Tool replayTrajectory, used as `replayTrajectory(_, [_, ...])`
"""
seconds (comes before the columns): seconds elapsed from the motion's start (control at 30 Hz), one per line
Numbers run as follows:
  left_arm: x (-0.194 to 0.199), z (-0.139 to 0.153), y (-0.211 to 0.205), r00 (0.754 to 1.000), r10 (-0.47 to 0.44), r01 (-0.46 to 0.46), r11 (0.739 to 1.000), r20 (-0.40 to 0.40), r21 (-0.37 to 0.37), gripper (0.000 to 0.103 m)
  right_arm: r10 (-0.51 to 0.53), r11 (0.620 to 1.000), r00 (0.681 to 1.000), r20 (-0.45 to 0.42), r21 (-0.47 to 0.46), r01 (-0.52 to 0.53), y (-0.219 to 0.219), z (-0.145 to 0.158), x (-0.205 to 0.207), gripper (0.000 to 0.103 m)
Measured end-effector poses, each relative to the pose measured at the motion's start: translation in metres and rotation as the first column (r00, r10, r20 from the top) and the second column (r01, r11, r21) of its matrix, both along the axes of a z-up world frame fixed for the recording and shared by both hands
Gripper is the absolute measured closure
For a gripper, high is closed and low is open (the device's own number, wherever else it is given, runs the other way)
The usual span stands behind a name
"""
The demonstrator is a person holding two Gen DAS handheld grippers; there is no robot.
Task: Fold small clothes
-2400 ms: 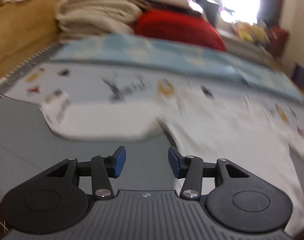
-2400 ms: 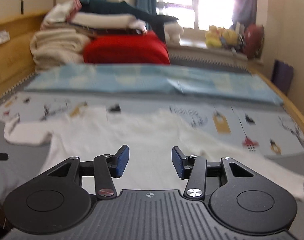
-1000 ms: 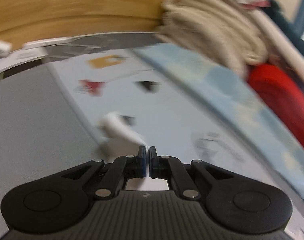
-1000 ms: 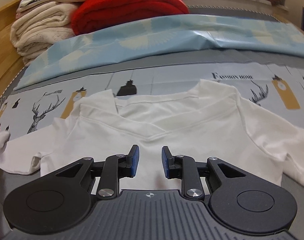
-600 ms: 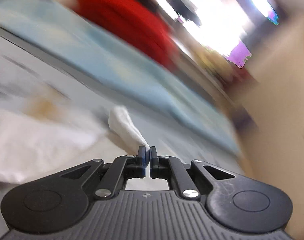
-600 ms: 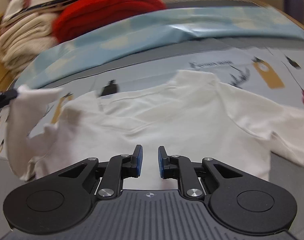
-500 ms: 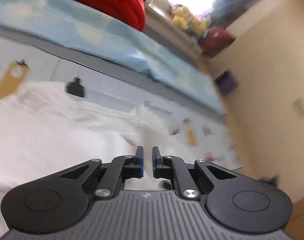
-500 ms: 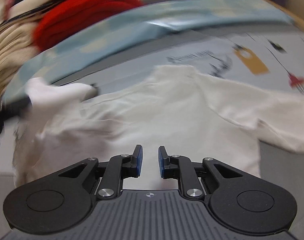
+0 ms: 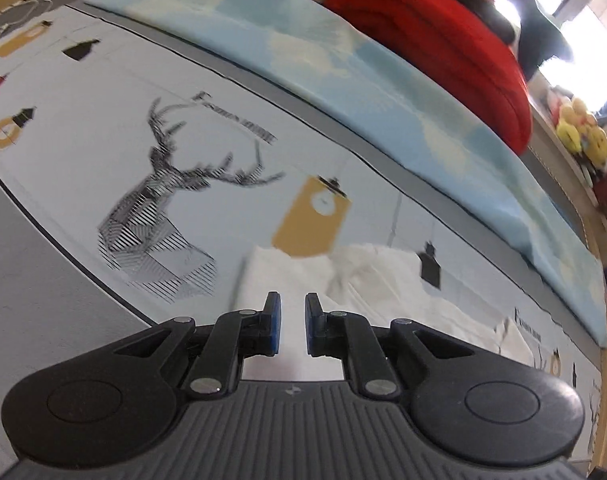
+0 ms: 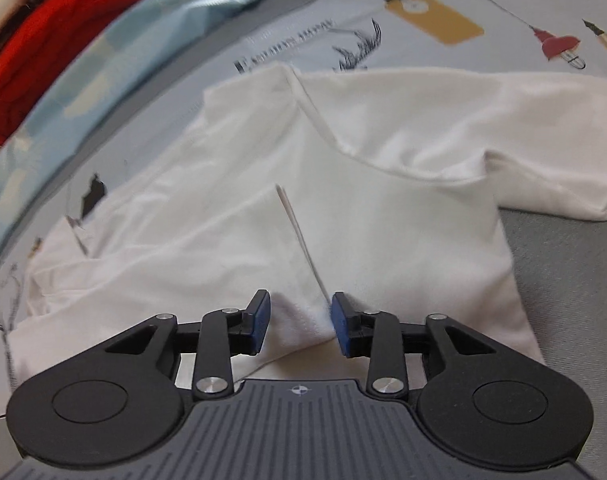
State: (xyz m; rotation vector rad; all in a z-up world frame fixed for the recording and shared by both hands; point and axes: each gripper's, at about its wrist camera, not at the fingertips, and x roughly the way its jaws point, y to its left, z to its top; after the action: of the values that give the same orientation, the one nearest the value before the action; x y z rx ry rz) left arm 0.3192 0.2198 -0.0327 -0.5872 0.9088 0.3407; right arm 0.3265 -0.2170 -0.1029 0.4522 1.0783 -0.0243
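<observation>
Left gripper (image 9: pixel 289 330): held low over the near edge of the white shirt (image 9: pixel 367 280); jaws a narrow gap apart, nothing pinched between the blue pads, having opened slightly in the last second.
White shirt: spread flat on the printed bed sheet (image 9: pixel 103 128); in the right wrist view its body (image 10: pixel 383 208) fills the middle, one sleeve already folded in across the chest, the other sleeve (image 10: pixel 543 168) lying out to the right.
Folded sleeve cuff (image 10: pixel 303 320): sits between the right gripper's pads, its hem running up and away from them.
Right gripper (image 10: pixel 299 324): jaws apart and just widened; the pads flank the cuff, no clear press on the cloth.
Printed bed sheet: pale, with a deer head (image 9: pixel 159 200), yellow tags and small lamps; grey strip along its near side.
Blue blanket (image 9: pixel 343 64): long fold lying behind the shirt, across the bed.
Red blanket (image 9: pixel 443 40): folded stack beyond the blue one, cream bedding beside it.
Soft toys (image 9: pixel 579 132): yellow, on the sill at far right.
Obstruction: each gripper's own black body hides the cloth nearest it.
</observation>
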Motion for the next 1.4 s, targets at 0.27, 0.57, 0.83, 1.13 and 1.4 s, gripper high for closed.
replayTrajectory(0.27, [0.001,0.004,0.007,1.000,0.003,-0.003,1.000,0.003,0.000,0.091,0.223,0.968,0.947,0.232,-0.167,-0.187,0.033,0.034,-0.001,0.097])
replayTrajectory(0.57, [0.008,-0.009,-0.012,0.995,-0.094,0.095,0.995,-0.034,0.020,0.085,-0.091,0.980,0.956,0.278,-0.145,0.136,-0.067,0.044,0.009,0.097])
replayTrajectory(0.83, [0.021,-0.037,-0.044,0.971,-0.203,0.198,0.979,-0.128,-0.056,0.046,-0.079,0.985,0.960,0.269,-0.127,0.117,-0.082,0.039,0.008,0.097])
replayTrajectory(1.13, [0.003,-0.061,-0.059,0.898,-0.316,0.357,0.930,-0.307,0.086,0.086,-0.067,0.990,0.967,0.245,-0.104,0.095,-0.087,0.037,0.016,0.097])
replayTrajectory(1.4, [-0.006,-0.052,-0.037,0.903,-0.258,0.337,0.922,-0.343,0.193,0.103,-0.054,0.986,0.983,0.178,-0.144,0.080,-0.083,0.032,0.024,0.096])
